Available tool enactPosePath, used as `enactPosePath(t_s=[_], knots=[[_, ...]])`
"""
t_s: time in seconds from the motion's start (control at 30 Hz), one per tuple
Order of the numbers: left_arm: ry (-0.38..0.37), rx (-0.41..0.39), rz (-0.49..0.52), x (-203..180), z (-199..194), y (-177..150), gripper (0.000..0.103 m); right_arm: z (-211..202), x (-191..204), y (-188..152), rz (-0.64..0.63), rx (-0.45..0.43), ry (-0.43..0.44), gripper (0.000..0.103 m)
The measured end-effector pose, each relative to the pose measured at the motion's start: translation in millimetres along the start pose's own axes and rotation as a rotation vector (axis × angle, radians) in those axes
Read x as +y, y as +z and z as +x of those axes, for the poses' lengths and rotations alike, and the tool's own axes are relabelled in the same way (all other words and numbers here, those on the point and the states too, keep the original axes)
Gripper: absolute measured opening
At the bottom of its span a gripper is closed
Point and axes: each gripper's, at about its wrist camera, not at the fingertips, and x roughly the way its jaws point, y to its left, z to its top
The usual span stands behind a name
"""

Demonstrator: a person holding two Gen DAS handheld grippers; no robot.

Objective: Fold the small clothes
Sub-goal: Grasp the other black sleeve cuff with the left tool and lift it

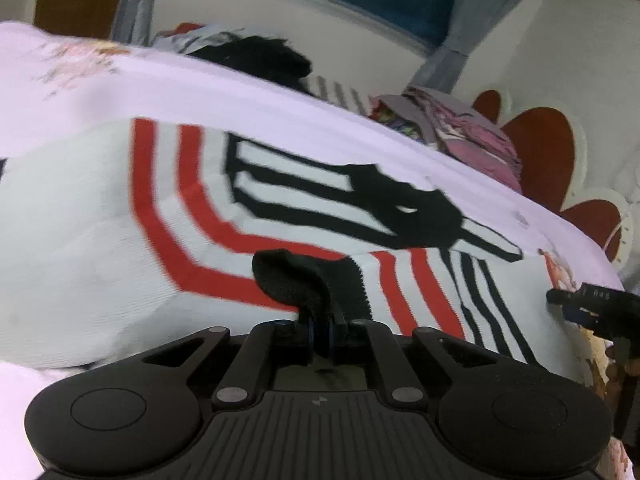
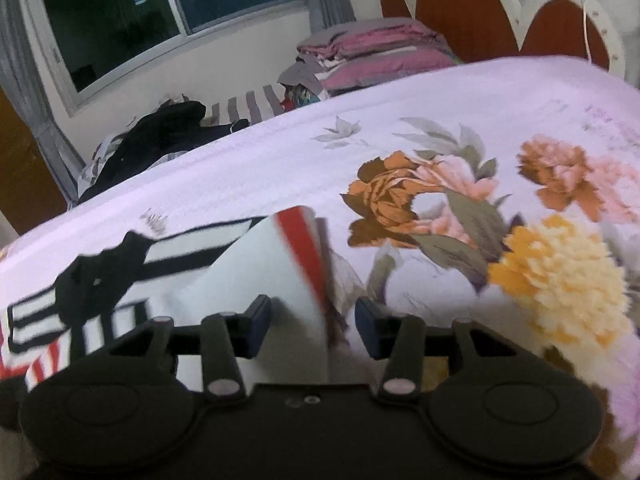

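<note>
Lilac bedding with big printed flowers covers the bed (image 2: 440,92) on which all this is happening, under a dark window. Closest to me, the left tool (image 1: 320,322) has its jaws pressed together on a black trim edge (image 1: 308,280) of the garment, a pinch of dark knit bunched up at 12 o'clock from the tips. Beyond it the small striped garment (image 1: 100,220) spreads flat across the bed, white with red bands and black stripes, running out toward 10 and 2 o'clock. The right tool (image 2: 310,330) has its jaws standing apart, a raised white fold with a red edge (image 2: 288,280) sitting in the gap between them; I cannot tell whether the pads touch it. Further out, at 11 o'clock of the right tool, lies a dark heap of clothes (image 2: 168,132), and at 12 o'clock a stack of pink bedding (image 2: 372,52). Judging by that lifted corner, 1 fold looks underway; most of the garment remains unfolded.
</note>
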Motion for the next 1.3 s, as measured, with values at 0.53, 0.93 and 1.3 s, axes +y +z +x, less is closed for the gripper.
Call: enactPosePath(t_s=[0.53,0.93,1.3], knots=[[0.037,-0.008,0.088,-15,-7,6,0.060,-1,15,2,-0.062,-0.083,-0.041,0.036],[0.081,0.007,-0.029,14,-30,6,0.071,-35,41,-14,-0.099,-0.040,-0.005,0.039],[0.174,-0.037,-0.193,101,-94,-5,0.071,-63,151,-73,-0.252,0.015,0.211,0.046]])
